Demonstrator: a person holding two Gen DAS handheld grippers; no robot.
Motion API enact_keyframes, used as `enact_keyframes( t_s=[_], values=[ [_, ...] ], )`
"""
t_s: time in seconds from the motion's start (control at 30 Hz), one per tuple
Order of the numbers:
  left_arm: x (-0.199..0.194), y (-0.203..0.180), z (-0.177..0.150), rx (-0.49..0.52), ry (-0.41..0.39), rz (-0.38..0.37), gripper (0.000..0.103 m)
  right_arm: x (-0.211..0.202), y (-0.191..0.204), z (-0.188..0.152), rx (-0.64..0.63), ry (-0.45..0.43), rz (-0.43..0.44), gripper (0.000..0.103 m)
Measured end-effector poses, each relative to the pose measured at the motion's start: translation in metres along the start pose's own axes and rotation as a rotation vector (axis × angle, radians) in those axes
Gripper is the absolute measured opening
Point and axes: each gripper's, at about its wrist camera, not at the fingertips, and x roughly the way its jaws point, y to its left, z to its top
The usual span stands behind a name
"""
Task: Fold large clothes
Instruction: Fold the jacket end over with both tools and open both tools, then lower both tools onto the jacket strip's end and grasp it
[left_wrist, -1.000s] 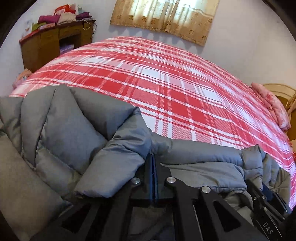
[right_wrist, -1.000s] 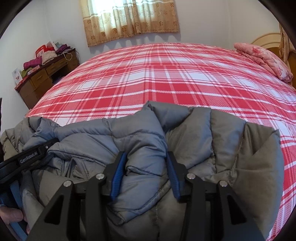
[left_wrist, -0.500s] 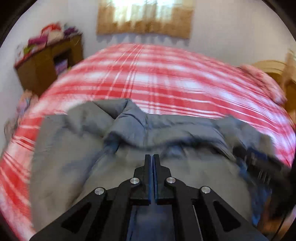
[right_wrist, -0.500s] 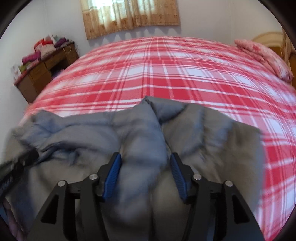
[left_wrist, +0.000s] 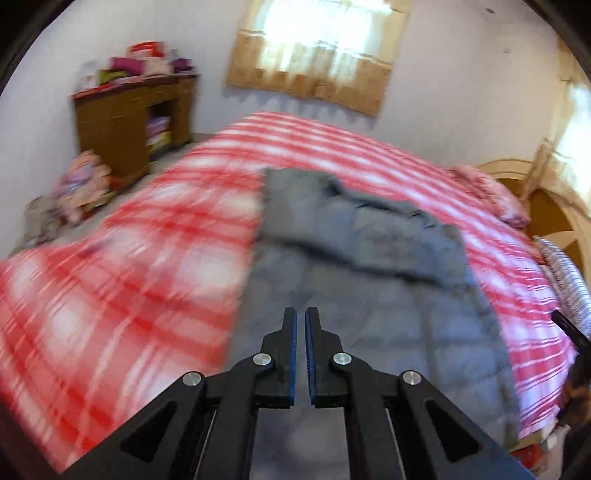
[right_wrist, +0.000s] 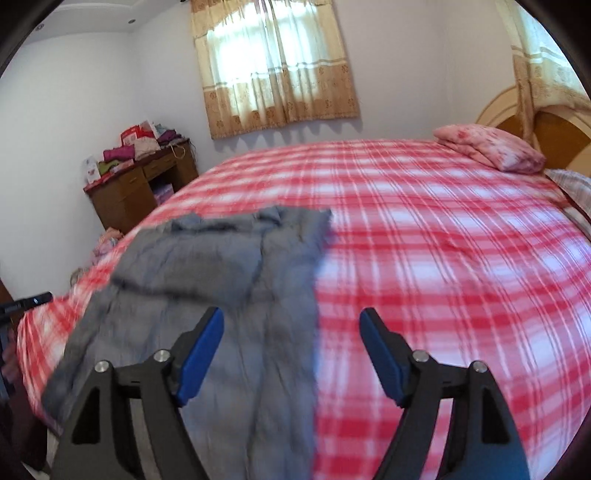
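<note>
A grey puffer jacket (left_wrist: 354, 258) lies spread on the red plaid bed (left_wrist: 147, 258), with one part folded over across its far end. My left gripper (left_wrist: 300, 314) hovers above the jacket's near part, shut, with nothing between its blue pads. In the right wrist view the jacket (right_wrist: 221, 266) lies to the left on the bed (right_wrist: 443, 258). My right gripper (right_wrist: 291, 317) hangs above the jacket's right edge. Its jaws are opening wide and hold nothing. The jacket's near end is hidden behind both grippers.
A wooden desk (right_wrist: 140, 184) piled with folded clothes stands at the far left wall. A clothes heap (left_wrist: 81, 184) lies on the floor beside it. A pink pillow (right_wrist: 491, 151) and the headboard (right_wrist: 554, 136) are at the far right. A curtained window (right_wrist: 273, 66) is behind the bed.
Both grippers have let go of the jacket and drawn back and upward. The jacket now lies flat on the bed. The right jaws have spread wider.
</note>
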Motion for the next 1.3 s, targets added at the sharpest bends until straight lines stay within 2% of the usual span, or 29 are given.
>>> enact_keyframes(
  t_s=[0.17, 0.3, 0.43, 0.53, 0.63, 0.73, 0.9, 0.93, 1.0, 1.07, 1.1, 1.17, 1.23, 1.3],
  values=[
    [-0.04, 0.039, -0.05, -0.094, -0.018, 0.083, 0.004, -0.01, -0.005, -0.051, 0.077, 0.08, 0.038, 0.079],
    [-0.031, 0.044, -0.066, -0.067, 0.012, 0.098, 0.004, -0.001, 0.001, -0.071, 0.106, 0.137, 0.064, 0.079],
    [-0.002, 0.041, -0.081, -0.019, 0.092, 0.094, 0.004, 0.002, 0.01, -0.083, 0.099, 0.157, 0.072, 0.079],
    [0.014, 0.041, -0.093, -0.028, 0.146, 0.025, 0.004, -0.001, 0.011, -0.092, 0.103, 0.173, 0.065, 0.079],
    [0.026, 0.048, -0.101, -0.093, 0.186, -0.072, 0.004, -0.003, 0.006, -0.102, 0.125, 0.186, 0.055, 0.079],
    [0.036, 0.053, -0.109, -0.131, 0.204, -0.086, 0.004, -0.001, -0.002, -0.109, 0.171, 0.204, 0.056, 0.079],
    [0.034, 0.057, -0.118, -0.165, 0.136, -0.1, 0.008, 0.004, -0.008, -0.111, 0.237, 0.217, 0.074, 0.079],
    [0.032, 0.055, -0.117, -0.158, 0.125, -0.096, 0.011, 0.004, -0.007, -0.11, 0.236, 0.216, 0.074, 0.079],
    [0.023, 0.052, -0.114, -0.143, 0.095, -0.103, 0.033, 0.003, -0.005, -0.108, 0.226, 0.211, 0.073, 0.079],
    [0.009, 0.048, -0.107, -0.126, 0.034, -0.135, 0.095, 0.001, -0.004, -0.108, 0.22, 0.204, 0.078, 0.079],
    [0.002, 0.046, -0.104, -0.118, 0.006, -0.138, 0.102, 0.001, -0.004, -0.107, 0.219, 0.201, 0.081, 0.079],
    [-0.006, 0.042, -0.098, -0.092, -0.019, -0.112, 0.102, 0.003, -0.004, -0.108, 0.219, 0.204, 0.081, 0.079],
    [0.0, 0.04, -0.092, -0.061, 0.039, -0.044, 0.102, 0.006, -0.004, -0.11, 0.215, 0.221, 0.077, 0.079],
    [0.015, 0.04, -0.092, -0.05, 0.124, -0.029, 0.102, 0.008, -0.004, -0.114, 0.201, 0.233, 0.066, 0.079]
  ],
)
